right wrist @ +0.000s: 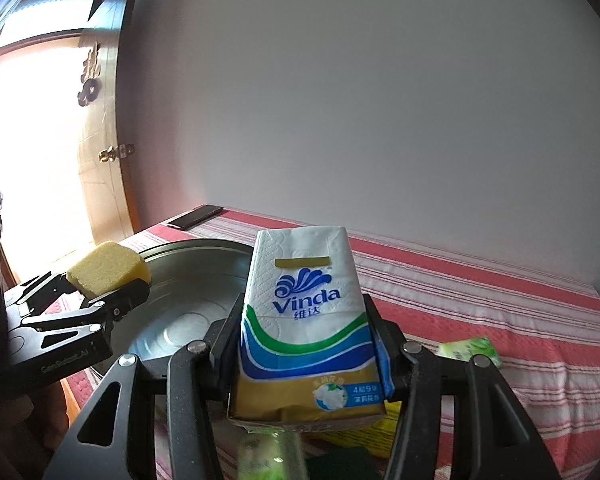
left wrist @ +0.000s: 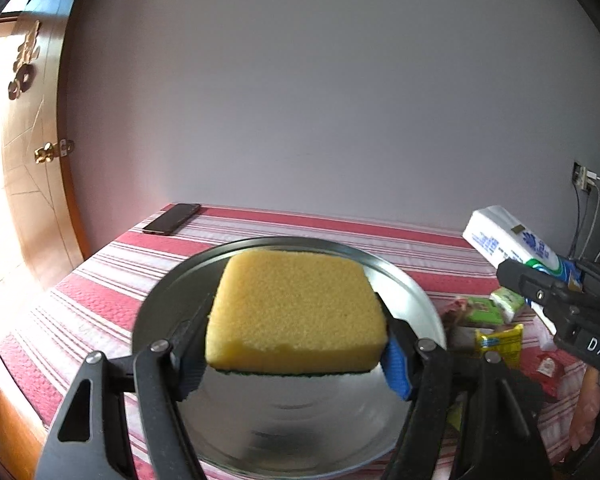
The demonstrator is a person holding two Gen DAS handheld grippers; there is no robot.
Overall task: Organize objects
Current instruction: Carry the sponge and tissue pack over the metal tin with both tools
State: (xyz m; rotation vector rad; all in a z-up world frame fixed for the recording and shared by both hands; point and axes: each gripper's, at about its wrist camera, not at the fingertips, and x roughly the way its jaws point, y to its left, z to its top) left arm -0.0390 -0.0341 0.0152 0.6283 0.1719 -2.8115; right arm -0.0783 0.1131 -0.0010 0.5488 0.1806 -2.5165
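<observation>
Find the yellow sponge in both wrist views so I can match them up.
Left wrist: the sponge sits centre frame, clamped in the left gripper over the metal tray.
Right wrist: the sponge is at the left edge, beside the tray's rim.
Shared landmark: the dark phone at the table's far corner.

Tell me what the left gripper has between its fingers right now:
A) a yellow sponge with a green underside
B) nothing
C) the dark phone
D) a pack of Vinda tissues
A: in the left wrist view the left gripper is clamped on the yellow sponge, held above the metal tray, while the tissue pack sits in the right gripper.
</observation>
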